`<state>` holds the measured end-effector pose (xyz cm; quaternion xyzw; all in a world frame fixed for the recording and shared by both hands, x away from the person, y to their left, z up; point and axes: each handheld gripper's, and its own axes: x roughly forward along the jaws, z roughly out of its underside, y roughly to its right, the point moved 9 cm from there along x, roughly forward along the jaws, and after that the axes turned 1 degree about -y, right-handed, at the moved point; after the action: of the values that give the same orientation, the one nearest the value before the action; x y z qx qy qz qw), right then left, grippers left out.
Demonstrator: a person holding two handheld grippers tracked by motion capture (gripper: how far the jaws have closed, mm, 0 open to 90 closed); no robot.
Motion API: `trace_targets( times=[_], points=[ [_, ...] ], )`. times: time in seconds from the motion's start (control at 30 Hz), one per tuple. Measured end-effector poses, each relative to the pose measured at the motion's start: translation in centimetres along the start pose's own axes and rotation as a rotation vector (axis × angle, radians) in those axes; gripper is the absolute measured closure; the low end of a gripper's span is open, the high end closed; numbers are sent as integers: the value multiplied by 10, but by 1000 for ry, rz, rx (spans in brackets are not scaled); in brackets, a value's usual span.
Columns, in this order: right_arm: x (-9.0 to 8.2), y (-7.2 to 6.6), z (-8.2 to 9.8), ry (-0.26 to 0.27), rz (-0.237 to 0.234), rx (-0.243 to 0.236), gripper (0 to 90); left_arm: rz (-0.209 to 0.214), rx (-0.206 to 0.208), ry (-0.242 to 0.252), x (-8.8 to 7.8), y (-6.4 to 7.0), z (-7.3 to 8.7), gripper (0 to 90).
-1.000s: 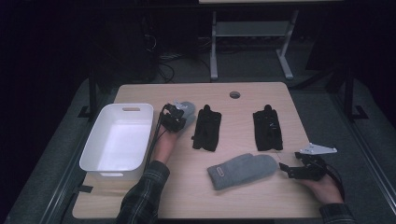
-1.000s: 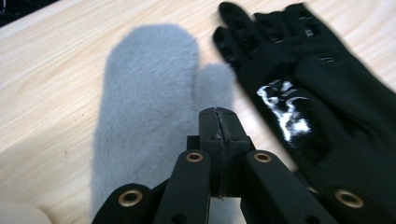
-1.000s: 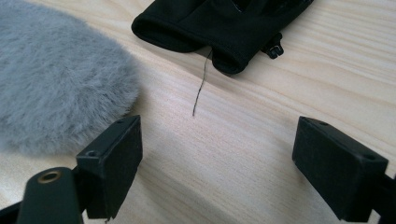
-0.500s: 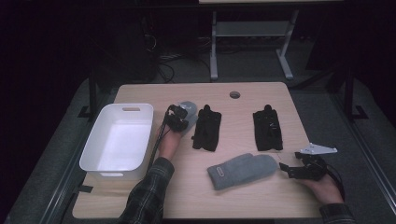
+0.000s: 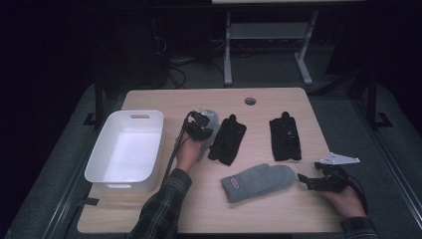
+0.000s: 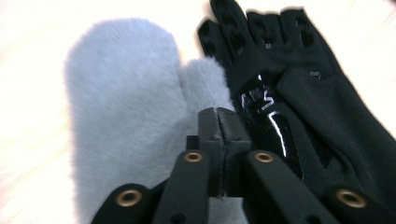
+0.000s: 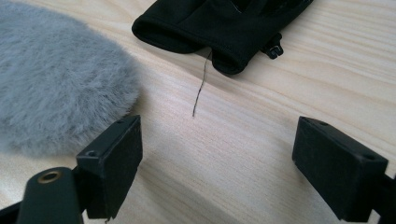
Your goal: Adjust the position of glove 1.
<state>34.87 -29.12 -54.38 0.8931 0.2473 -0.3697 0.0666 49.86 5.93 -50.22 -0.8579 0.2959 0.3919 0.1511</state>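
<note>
The left tongs (image 6: 219, 116), jaws pressed together, pinch the grey mitten (image 6: 126, 107) beside the black glove (image 6: 299, 102), so lifting may drag the glove; the right tongs (image 7: 217, 163) gape wide, empty.

A lab or recording workroom, dimly lit: a pale wooden desk (image 5: 164, 99) with a round cable hole (image 5: 250, 101) stands on dark grey carpet. Beyond it, at 12 o'clock, cables (image 5: 186, 64) tangle on the floor beside the metal frame (image 5: 268, 45) of another desk.
</note>
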Motion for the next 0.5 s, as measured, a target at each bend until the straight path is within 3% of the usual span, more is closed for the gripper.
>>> trace_targets(
  times=[0.1,0.2,0.33,0.5],
  points=[
    [0,0,0,-1,1,0,159,-33,-7,30,-10,-13,-4,754],
    [0,0,0,-2,3,-1,160,-63,-30,40,-13,-26,-3,569],
    [0,0,0,-2,5,-1,159,-79,-55,20,-8,-36,5,362],
    [0,0,0,-2,4,-1,159,-52,-70,-22,6,-36,15,300]
  ],
)
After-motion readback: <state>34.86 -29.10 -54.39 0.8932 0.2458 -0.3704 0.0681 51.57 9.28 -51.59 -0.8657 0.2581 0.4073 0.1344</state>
